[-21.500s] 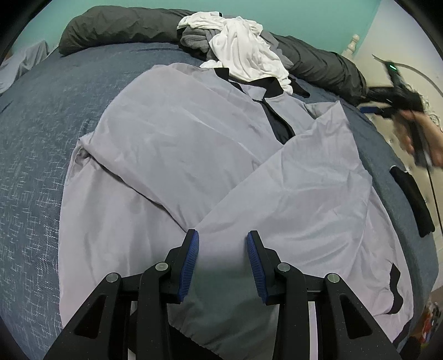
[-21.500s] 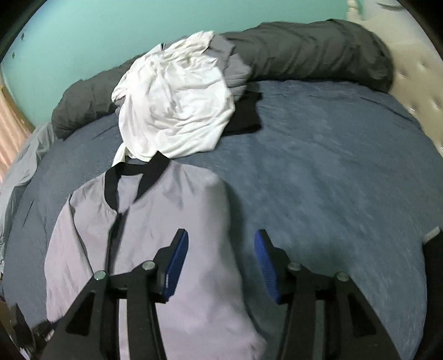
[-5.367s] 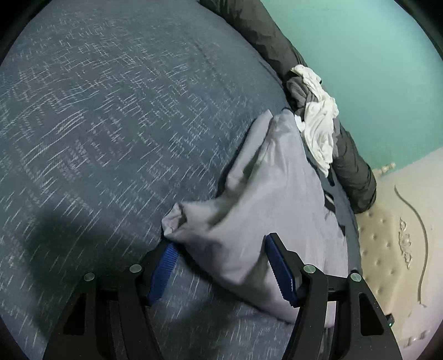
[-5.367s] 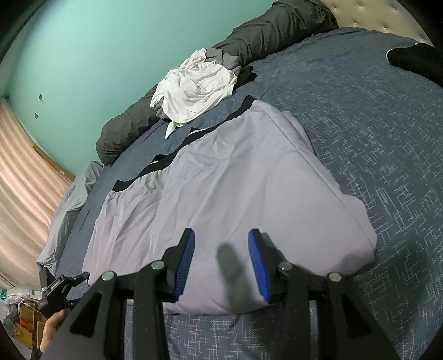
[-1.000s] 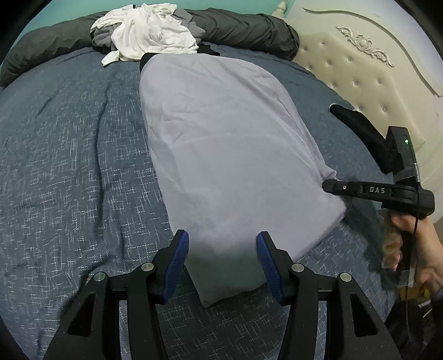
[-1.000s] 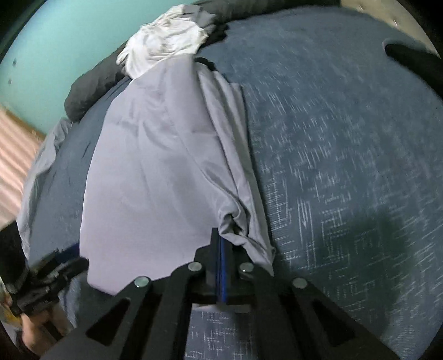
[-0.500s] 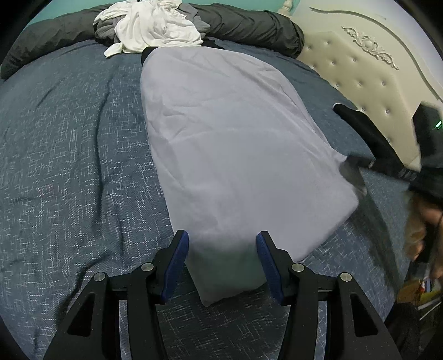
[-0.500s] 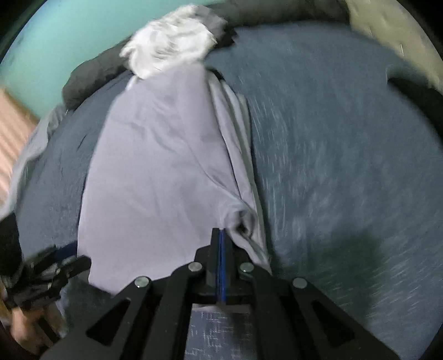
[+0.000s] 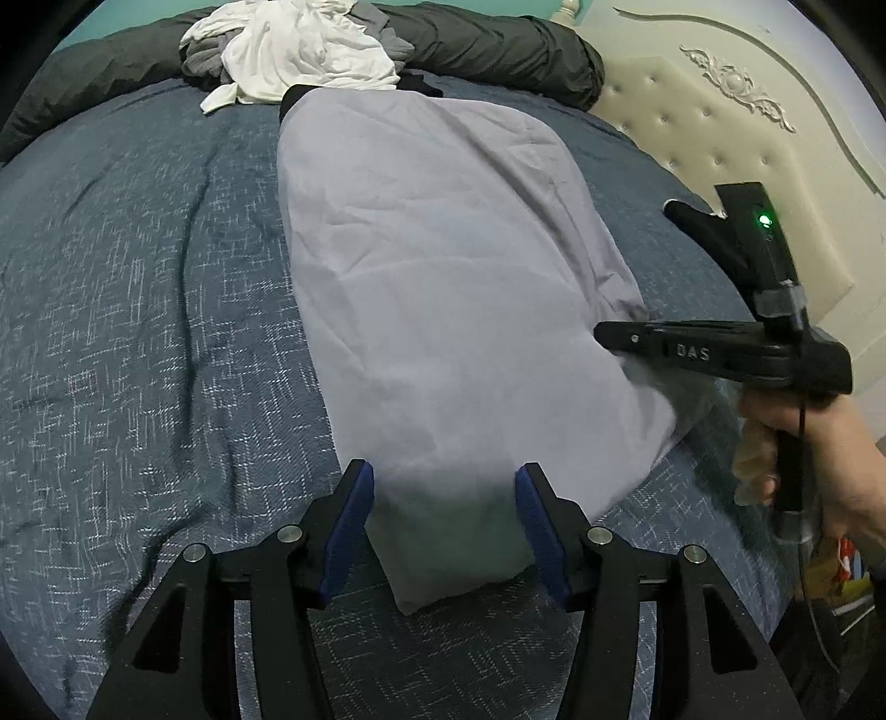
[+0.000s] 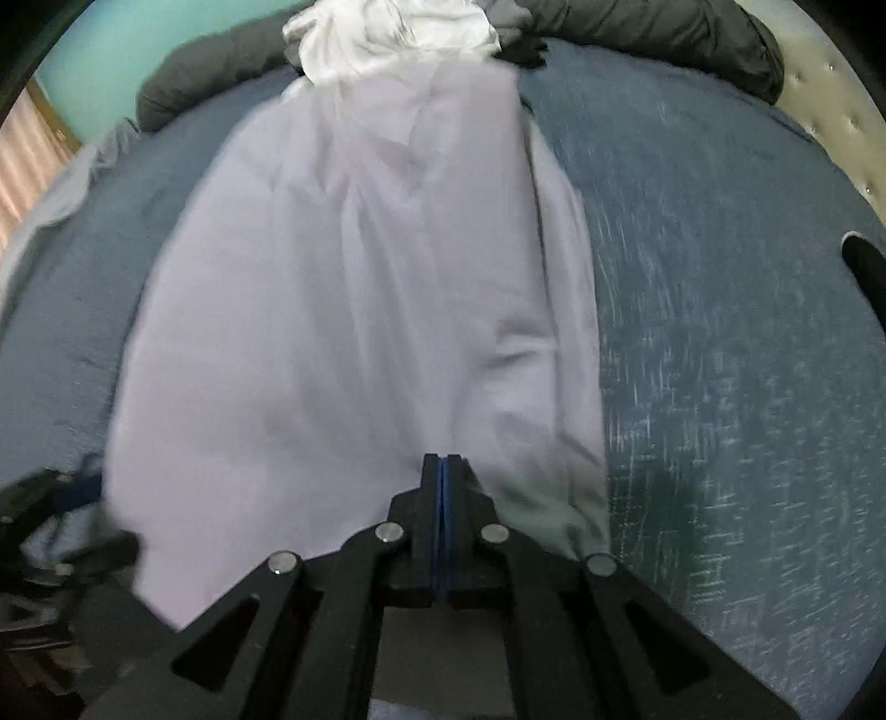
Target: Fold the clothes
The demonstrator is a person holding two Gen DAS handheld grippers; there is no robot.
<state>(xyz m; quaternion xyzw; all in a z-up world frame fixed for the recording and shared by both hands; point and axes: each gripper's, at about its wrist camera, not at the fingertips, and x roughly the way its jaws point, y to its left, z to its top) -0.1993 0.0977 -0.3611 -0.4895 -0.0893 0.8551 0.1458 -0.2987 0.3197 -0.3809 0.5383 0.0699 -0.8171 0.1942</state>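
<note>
A pale grey garment [image 9: 443, 277] lies folded lengthways into a long strip on the blue bedspread [image 9: 138, 277]. My left gripper [image 9: 443, 526] is open, its blue pads on either side of the strip's near corner. In the left wrist view a hand holds my right gripper [image 9: 601, 335] against the strip's right edge, where the cloth bunches. The right wrist view shows that gripper [image 10: 441, 459] shut, with the grey garment [image 10: 332, 332] pinched at its tips and stretching away from it. This view is blurred by motion.
A heap of white and grey clothes [image 9: 299, 50] rests on a rolled dark duvet [image 9: 498, 50] at the far edge. A cream tufted headboard [image 9: 747, 138] borders the right side. A black item [image 10: 864, 266] lies on the bedspread [image 10: 720, 277] near it.
My right gripper, still shut on the garment's edge, has swung so the strip now runs straight ahead of it. The left gripper stays open at the near corner.
</note>
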